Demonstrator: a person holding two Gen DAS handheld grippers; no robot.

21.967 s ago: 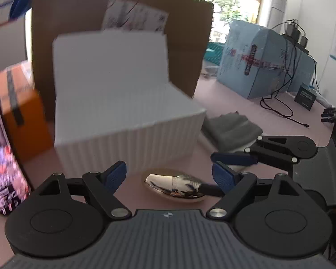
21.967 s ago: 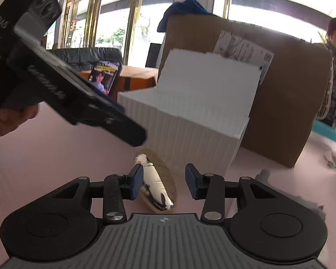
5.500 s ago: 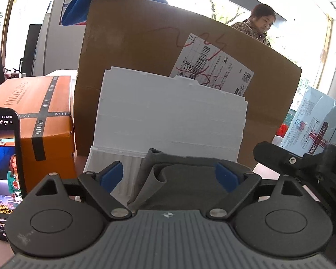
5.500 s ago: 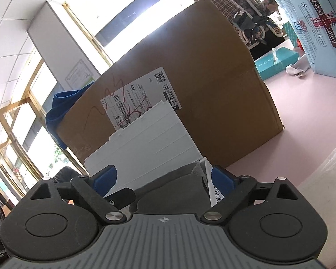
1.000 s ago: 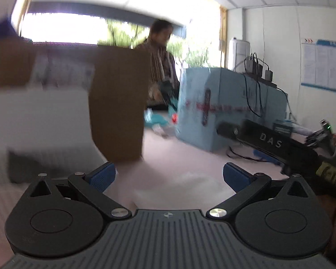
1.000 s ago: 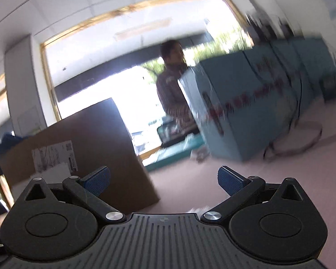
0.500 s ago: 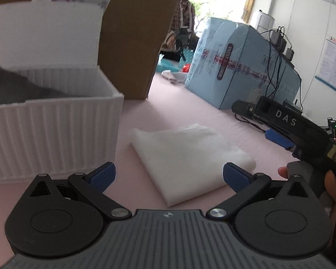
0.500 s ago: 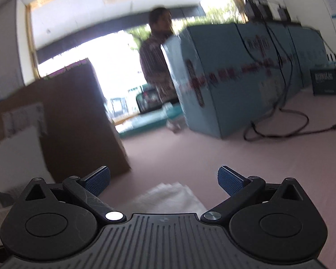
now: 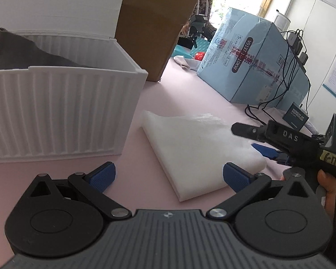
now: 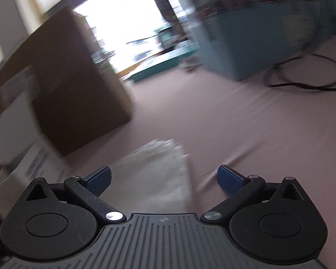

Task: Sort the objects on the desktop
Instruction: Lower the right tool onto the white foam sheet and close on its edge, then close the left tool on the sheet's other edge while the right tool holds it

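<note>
A folded white cloth point(image 9: 199, 148) lies on the pink table, just right of the white ribbed box point(image 9: 56, 112), which holds a grey cloth point(image 9: 22, 56). My left gripper point(image 9: 169, 177) is open, low over the table, with the white cloth's near corner between its blue pads. My right gripper point(image 9: 255, 139) comes in from the right over the cloth's far edge, a hand on its handle. In the blurred right wrist view the right gripper point(image 10: 164, 178) is open above the white cloth point(image 10: 150, 179).
A tall brown cardboard box point(image 9: 152, 22) stands behind the white box. A light blue carton point(image 9: 253, 62) with black cables point(image 9: 266, 105) sits at the back right, a small dark box point(image 9: 294, 114) beside it. A person point(image 9: 201, 9) stands beyond the table.
Both grippers have dropped closer to the white cloth. The right gripper has swung in over the cloth's right edge; its view is now blurred by motion.
</note>
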